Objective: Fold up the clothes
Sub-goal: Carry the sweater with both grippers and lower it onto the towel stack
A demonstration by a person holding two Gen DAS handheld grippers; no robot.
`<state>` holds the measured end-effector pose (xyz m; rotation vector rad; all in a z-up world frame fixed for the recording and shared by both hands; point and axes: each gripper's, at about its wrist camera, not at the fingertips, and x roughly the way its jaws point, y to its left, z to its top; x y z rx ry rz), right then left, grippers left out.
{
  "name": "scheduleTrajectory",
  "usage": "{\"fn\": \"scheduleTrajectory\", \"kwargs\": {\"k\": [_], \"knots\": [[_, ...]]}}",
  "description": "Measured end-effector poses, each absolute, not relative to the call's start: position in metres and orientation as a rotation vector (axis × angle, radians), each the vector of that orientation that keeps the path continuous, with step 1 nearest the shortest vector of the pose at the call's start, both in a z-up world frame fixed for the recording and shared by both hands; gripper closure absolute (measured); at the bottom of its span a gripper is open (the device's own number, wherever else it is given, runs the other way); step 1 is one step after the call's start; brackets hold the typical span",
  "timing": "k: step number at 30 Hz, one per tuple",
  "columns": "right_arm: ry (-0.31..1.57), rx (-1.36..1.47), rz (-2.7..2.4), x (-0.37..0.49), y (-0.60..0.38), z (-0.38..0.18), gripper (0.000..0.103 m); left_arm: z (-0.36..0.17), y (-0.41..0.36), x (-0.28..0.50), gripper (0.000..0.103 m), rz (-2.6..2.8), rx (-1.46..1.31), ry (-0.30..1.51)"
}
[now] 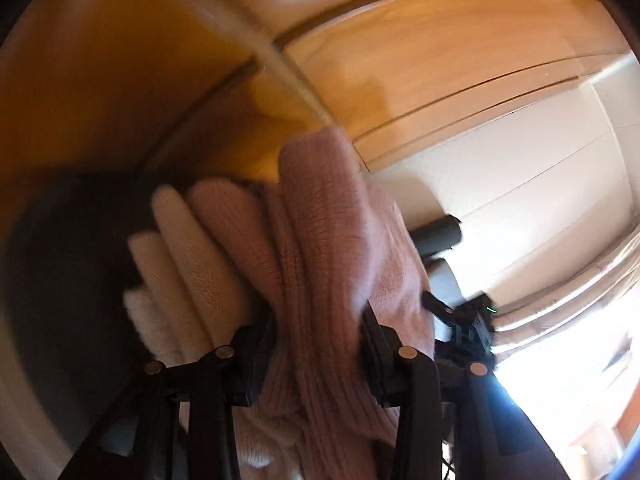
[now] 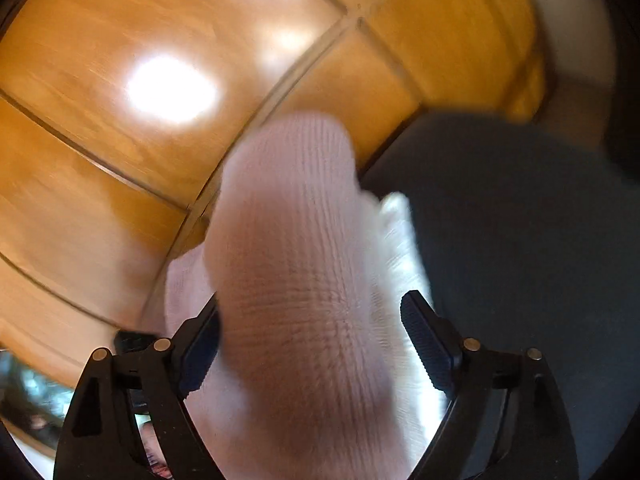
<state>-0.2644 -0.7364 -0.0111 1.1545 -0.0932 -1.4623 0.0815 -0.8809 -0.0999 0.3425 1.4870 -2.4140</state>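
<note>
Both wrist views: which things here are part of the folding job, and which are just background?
Part of the job:
pink and cream knit garment, bunched between the fingers of the left hand-held gripper
same knit garment between the fingers of the right hand-held gripper

Just background:
wooden cabinet doors
dark grey padded surface
black roll

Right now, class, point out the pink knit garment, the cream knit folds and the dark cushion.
pink knit garment (image 1: 320, 248): left wrist view, on its ribbed middle.
cream knit folds (image 1: 180, 264): left wrist view, on the middle fold.
dark cushion (image 2: 520, 220): right wrist view, on its bare top.
</note>
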Motion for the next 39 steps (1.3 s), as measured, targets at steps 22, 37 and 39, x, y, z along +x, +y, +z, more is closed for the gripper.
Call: {"fn": "scheduleTrajectory", "kwargs": {"k": [22, 37, 39], "knots": [[0.558, 0.670, -1.701, -0.151, -0.700, -0.023, 0.027, -0.051, -0.752, 0.013, 0.073, -2.530, 0.625, 0.671], [0.363, 0.688, -1.768, -0.181, -0.750, 0.057, 0.037, -0.037, -0.766, 0.035, 0.073, -2.477, 0.482, 0.838], [0.421, 0.756, -1.764, -0.188, -0.776, 0.044, 0.037, -0.042, -0.758, 0.036, 0.073, -2.491, 0.453, 0.833]]}}
